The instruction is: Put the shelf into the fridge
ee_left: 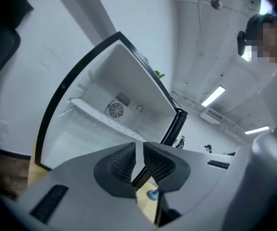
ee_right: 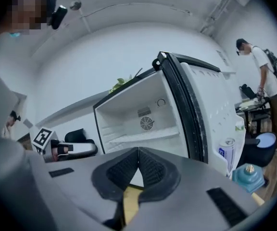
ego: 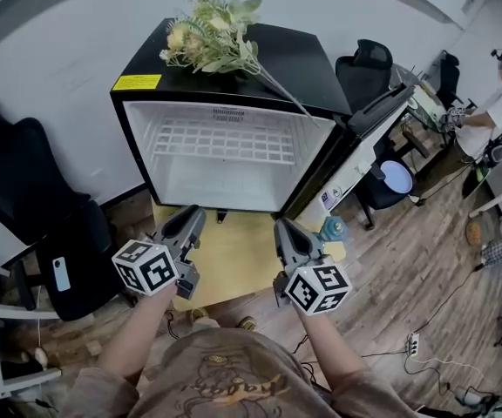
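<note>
The small black fridge (ego: 225, 94) stands open in front of me, its door (ego: 356, 146) swung out to the right. A white wire shelf (ego: 225, 139) lies level on the rails in the upper part of the white compartment; it also shows as the shelf (ee_left: 105, 117) and the shelf (ee_right: 143, 136) below the rear fan. My left gripper (ego: 192, 219) and right gripper (ego: 288, 232) hover side by side below the fridge opening, well short of it. The left gripper (ee_left: 139, 150) has its pads nearly together with only a thin slit and holds nothing. The right gripper (ee_right: 138, 153) is shut and empty.
A flower bunch (ego: 212, 33) lies on the fridge top. A yellow surface (ego: 234, 251) sits under the grippers, with a blue bottle (ego: 332, 228) to the right. A can (ee_right: 227, 150) stands in the door. A black chair (ego: 24, 181) is left; a person (ego: 491, 116) stands far right.
</note>
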`<state>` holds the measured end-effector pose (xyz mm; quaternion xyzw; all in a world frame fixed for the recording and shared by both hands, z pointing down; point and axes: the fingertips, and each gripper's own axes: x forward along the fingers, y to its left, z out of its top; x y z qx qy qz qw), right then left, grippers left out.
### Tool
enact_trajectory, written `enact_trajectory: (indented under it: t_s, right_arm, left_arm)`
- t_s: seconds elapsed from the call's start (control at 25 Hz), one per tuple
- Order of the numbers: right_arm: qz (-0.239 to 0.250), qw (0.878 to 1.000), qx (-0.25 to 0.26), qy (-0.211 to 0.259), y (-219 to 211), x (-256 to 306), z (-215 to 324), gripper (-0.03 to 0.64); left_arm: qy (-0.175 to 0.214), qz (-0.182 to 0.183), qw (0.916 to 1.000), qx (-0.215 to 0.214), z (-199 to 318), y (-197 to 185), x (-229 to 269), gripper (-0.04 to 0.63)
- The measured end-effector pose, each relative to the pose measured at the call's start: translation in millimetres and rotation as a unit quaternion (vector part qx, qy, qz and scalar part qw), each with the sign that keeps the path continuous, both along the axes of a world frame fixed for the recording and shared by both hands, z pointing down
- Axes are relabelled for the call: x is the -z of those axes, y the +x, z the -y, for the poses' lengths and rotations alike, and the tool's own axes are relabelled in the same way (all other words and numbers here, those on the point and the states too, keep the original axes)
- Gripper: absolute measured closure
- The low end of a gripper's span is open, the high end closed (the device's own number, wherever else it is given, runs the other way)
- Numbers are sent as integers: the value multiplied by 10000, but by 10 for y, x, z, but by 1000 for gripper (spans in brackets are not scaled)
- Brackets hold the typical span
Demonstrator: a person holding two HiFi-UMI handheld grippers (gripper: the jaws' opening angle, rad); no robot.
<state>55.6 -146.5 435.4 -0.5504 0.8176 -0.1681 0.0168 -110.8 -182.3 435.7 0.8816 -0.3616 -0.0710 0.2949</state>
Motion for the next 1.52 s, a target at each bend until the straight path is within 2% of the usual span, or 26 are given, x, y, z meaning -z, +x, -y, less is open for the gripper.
enact_trajectory:
  t_s: [0.32, 0.56, 1.08, 1.52]
  right_arm:
    - [-242, 9959, 432, 755, -59, 169, -273, 630]
    - [-226, 9959, 473, 739, 13, 63, -370, 626]
    - [-331, 9959, 711, 443, -98, -424, -567, 626]
    - [-230, 9964, 769, 272, -67, -462, -511, 626]
  left_arm:
    - [892, 768, 9930, -11, -290, 40, 77, 538]
    - [1250, 1092, 9860, 163, -443, -20, 56, 557]
    - [1172, 1416, 9817, 491, -744, -131, -326, 563]
    - [1196, 1440, 9800, 671, -738, -184, -285, 565]
